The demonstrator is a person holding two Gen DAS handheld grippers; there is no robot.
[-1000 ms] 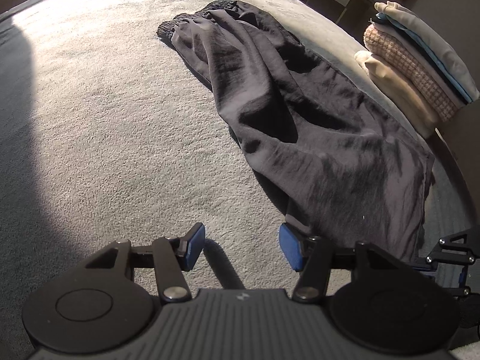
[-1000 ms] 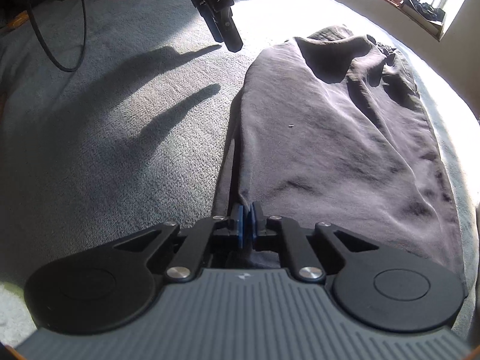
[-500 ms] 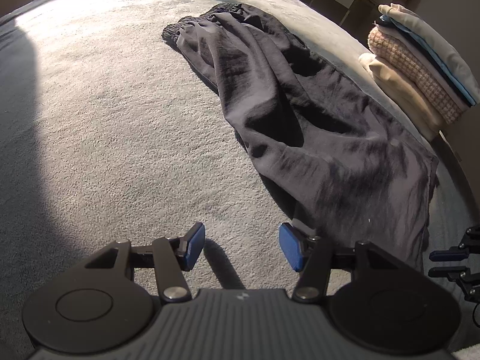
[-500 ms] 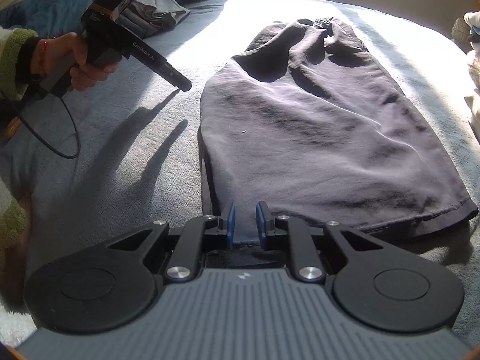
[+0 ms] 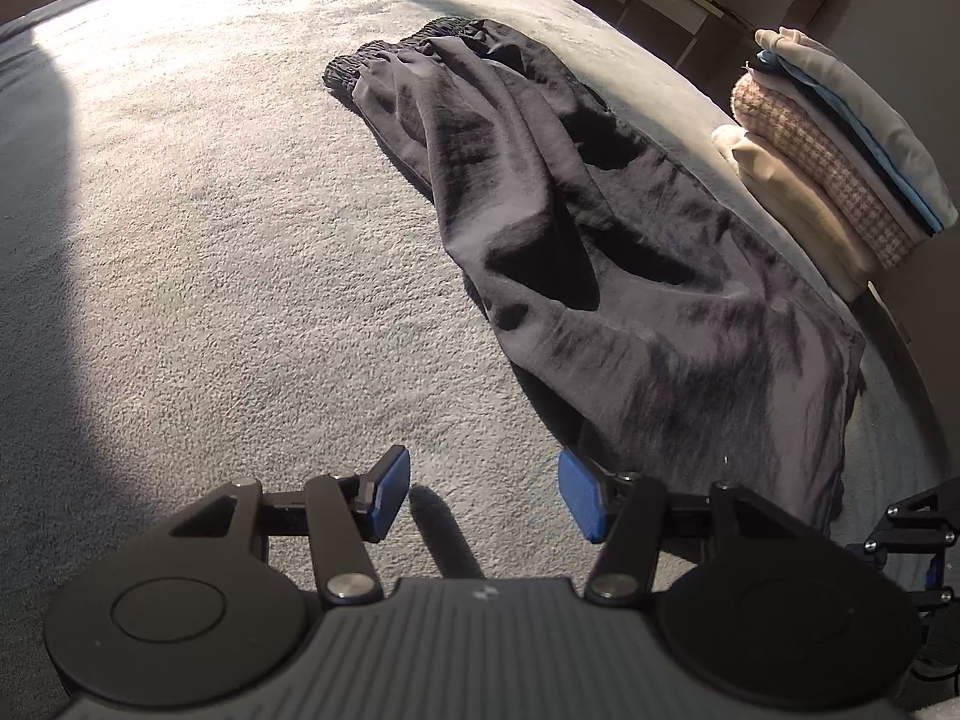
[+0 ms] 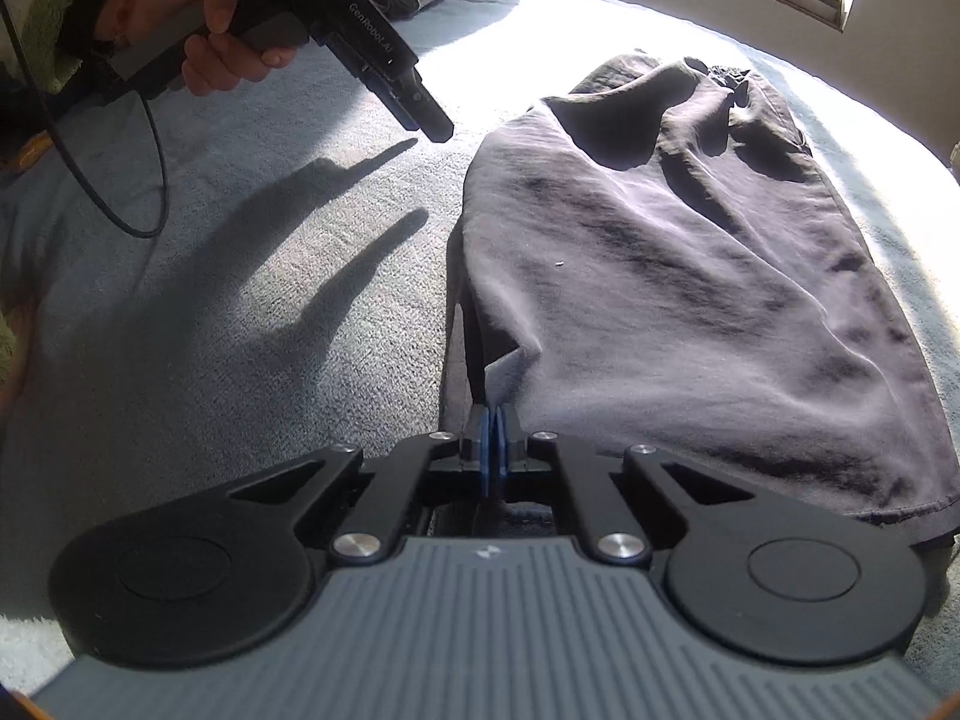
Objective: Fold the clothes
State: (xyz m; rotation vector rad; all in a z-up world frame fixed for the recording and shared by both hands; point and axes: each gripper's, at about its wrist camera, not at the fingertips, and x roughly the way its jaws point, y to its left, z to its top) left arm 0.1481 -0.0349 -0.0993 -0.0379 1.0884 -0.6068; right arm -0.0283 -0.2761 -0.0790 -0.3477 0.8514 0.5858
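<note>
**Right gripper re-closing on the hem corner**

My right gripper (image 6: 493, 443) has just been opening briefly and closing again; its jaws are now pinching the near corner of the dark trousers (image 6: 678, 300), so the fold is ready to begin. The trousers are lying lengthwise on the bed (image 5: 240, 240), waistband toward the top of the frame. My left gripper (image 5: 483, 495) is hovering half open and empty at lower centre, angled downward beside the hem.
</note>
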